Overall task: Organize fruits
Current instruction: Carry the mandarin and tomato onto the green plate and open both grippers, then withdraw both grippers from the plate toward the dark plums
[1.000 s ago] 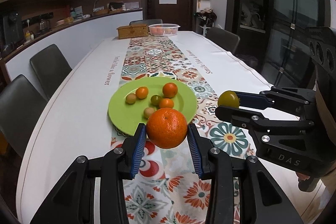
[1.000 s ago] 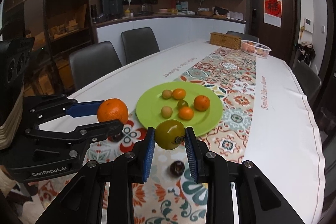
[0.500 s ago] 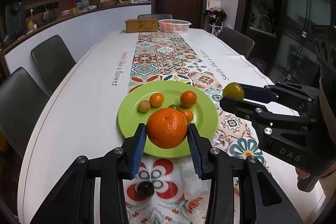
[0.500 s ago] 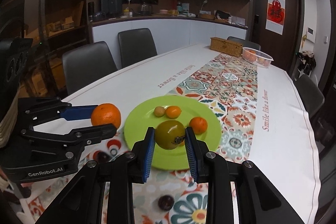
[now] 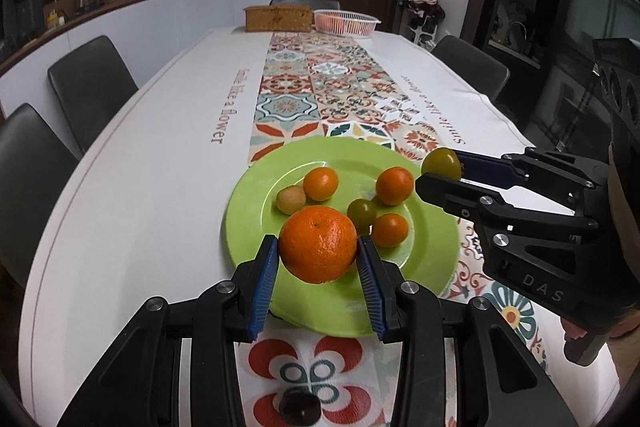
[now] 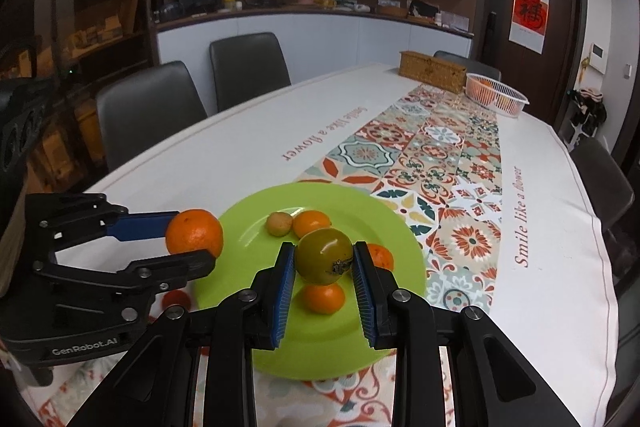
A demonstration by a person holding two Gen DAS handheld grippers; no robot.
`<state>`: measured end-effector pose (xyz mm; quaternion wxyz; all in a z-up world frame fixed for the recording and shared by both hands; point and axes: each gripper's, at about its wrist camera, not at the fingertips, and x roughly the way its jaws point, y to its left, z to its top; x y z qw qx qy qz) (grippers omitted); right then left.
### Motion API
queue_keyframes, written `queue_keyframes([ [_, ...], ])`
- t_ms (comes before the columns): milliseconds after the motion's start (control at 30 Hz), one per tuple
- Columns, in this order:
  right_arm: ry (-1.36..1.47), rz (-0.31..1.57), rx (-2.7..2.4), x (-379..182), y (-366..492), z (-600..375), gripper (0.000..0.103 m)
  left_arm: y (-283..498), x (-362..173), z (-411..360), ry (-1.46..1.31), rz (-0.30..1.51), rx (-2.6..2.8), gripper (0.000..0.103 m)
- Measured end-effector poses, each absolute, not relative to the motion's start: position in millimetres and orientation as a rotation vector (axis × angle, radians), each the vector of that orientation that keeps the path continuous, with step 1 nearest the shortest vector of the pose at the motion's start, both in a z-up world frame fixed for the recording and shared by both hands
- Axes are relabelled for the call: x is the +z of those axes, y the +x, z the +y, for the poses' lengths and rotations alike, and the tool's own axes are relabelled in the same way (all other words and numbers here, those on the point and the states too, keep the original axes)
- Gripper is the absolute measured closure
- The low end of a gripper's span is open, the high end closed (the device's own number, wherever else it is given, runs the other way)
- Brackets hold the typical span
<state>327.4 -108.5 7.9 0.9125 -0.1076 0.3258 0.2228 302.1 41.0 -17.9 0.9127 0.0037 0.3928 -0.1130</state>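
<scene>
You are holding your left gripper [image 5: 318, 263] over the near rim of the green plate [image 5: 432, 259], its blue pads clamping a big orange [image 5: 317, 243] from both sides. The orange is round, with no long axis to speak of, and a small dark dimple on its top is facing up toward the camera. Your right gripper [image 6: 323, 281] is gripping a greenish-yellow tomato [image 6: 324, 255] above the plate, jaws closed on its sides, the dried stem end pointing toward the right-hand pad. Five smaller fruits are lying on the plate, which is sitting on the patterned runner [image 5: 340, 95] of the white table [image 5: 140, 187]. A dark little fruit [image 5: 299, 405] is resting on the runner just short of the plate.
</scene>
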Motion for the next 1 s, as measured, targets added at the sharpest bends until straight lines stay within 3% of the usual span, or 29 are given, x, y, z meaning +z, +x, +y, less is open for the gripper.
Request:
queue_keyframes([
  [467, -0.257, 0.731, 0.448, -20.5, 360.4, -97.9, 0.073, 331.2, -37.3, 39.0, 0.020, 0.878, -0.229, 0.062],
  [567, -0.248, 0.726, 0.435, -17.7, 359.4, -100.6, 0.067, 324.1, -31.1, 40.6, 0.032, 0.846, -0.211, 0.052],
  [1000, -0.225, 0.671, 0.423, 12.9, 317.4, -115.6, 0.066, 278.7, 12.3, 34.3, 0.087, 0.746, -0.165, 0.049],
])
